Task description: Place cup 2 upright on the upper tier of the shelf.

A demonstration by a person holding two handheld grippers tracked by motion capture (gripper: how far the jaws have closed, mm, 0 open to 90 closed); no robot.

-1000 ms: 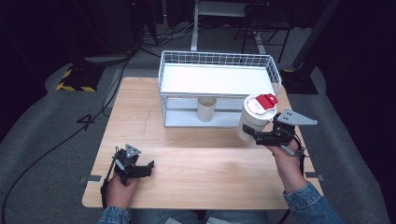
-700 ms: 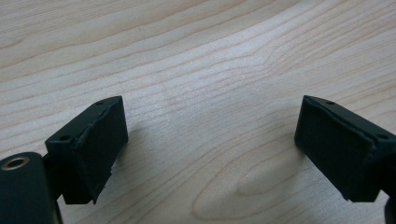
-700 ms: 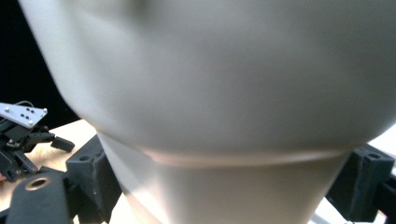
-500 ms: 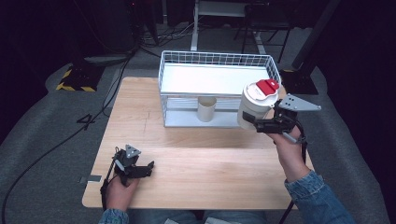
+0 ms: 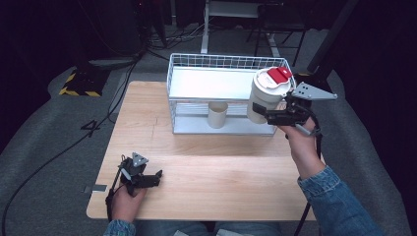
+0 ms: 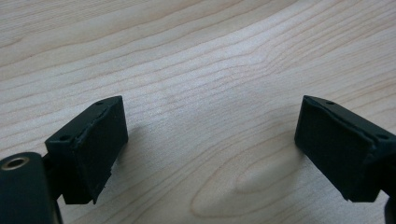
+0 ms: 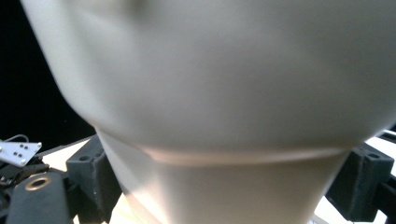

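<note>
On table (image 5: 206, 182), two cups, one rack (image 5: 223, 83), two tools

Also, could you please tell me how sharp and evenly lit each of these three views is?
High view: table well lit and fairly sharp, surroundings dark. Left gripper view: wood grain crisp, soft shadows beneath the left tool. Right gripper view: the cup, gripped in the right tool, sits too near the lens and blurs, with a black background at left.
</note>
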